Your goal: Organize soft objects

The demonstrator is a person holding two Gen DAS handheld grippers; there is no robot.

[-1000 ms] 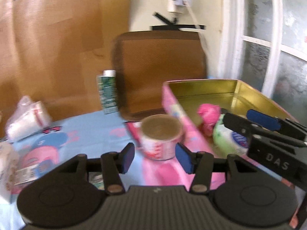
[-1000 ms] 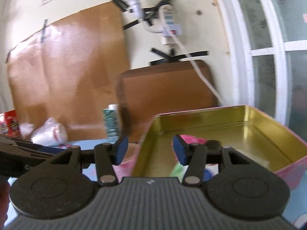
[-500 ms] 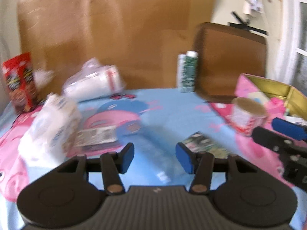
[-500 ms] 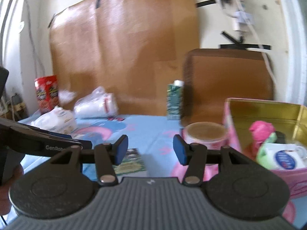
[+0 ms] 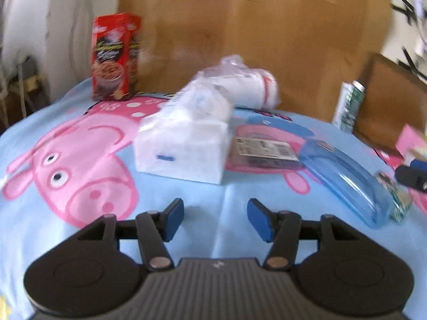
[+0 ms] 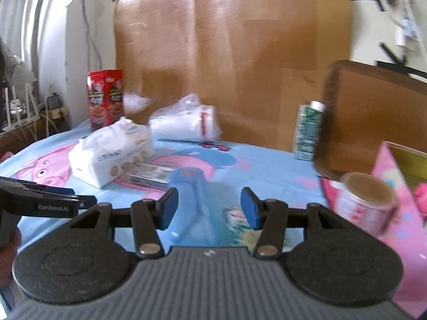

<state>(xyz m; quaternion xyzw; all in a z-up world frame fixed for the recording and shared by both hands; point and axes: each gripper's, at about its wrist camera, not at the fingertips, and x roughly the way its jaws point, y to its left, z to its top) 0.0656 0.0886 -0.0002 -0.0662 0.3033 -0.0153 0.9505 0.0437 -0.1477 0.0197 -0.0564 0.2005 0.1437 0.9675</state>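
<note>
Swung left, away from the pink tin box (image 6: pixel 384 165) and onto the cartoon tablecloth (image 5: pixel 80 200), with both views blurred. Left gripper (image 5: pixel 214 220) spread wide, holding nothing, hovering over bare cloth just short of the tissue pack (image 5: pixel 184 144). Farthest left, near the rounded table edge, a red snack box (image 5: pixel 114 56) standing upright. Next, the tissue pack: white, plastic-wrapped, probably light and squashy, likely slick on the film; best pinched across its short width at mid-height, not by the crinkled top. Behind it, touching or nearly so, a bagged white roll (image 5: pixel 248 85), also soft by the look. Just right of the pack, a flat carded packet (image 5: pixel 264 149), then a blue plastic case (image 5: pixel 347 178), stiff, not a soft item. Open cloth in front of the pack, enough for a straight approach; little room on its right side. Right gripper (image 6: pixel 209 208) likewise parted and empty above the blue case. Far right, a tape roll (image 6: pixel 365 202) beside the pink tin box, with a green carton (image 6: pixel 307 130) behind.
</note>
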